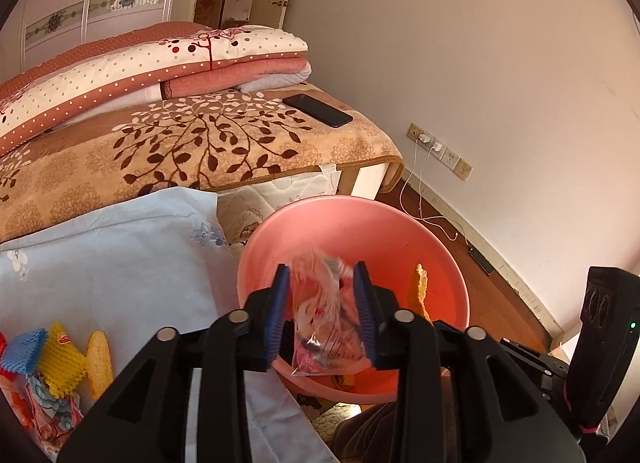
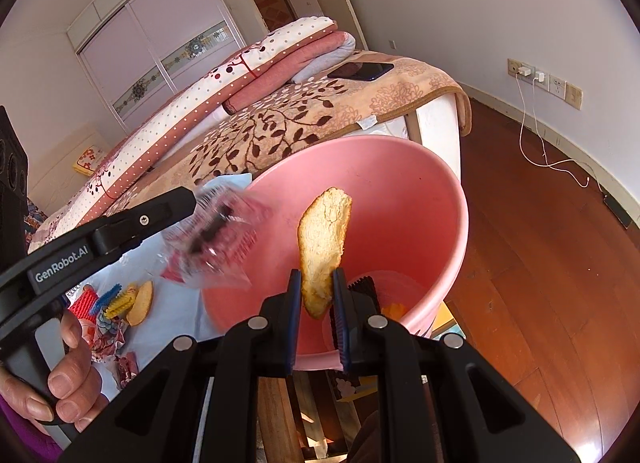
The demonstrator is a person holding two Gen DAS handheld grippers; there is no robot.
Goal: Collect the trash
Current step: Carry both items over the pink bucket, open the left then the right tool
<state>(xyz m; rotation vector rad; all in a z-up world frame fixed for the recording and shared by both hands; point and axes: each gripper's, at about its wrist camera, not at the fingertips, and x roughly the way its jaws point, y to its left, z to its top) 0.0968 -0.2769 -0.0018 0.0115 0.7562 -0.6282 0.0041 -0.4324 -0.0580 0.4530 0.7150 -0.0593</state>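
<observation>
A pink plastic basin [image 1: 360, 223] stands beside the bed; it also shows in the right wrist view [image 2: 400, 191]. My left gripper [image 1: 322, 283] has its jaws apart over the basin, and a clear crumpled plastic wrapper [image 1: 324, 327] hangs blurred between them; whether the pads still touch it is unclear. From the right wrist view the wrapper [image 2: 216, 239] is a blur at the left gripper's tip. My right gripper [image 2: 316, 283] is shut on a pale peel piece [image 2: 324, 239], held upright above the basin. More trash lies on the light-blue cloth: foam nets [image 1: 44, 359] and another peel [image 1: 99, 359].
The bed carries a leaf-pattern blanket [image 1: 192, 143], folded quilts [image 1: 160, 63] and a black phone [image 1: 318, 109]. A wall socket strip [image 1: 438, 151] with white cables [image 2: 536, 143] runs over the wooden floor [image 2: 540, 263]. Dark scraps lie in the basin's bottom [image 2: 364, 287].
</observation>
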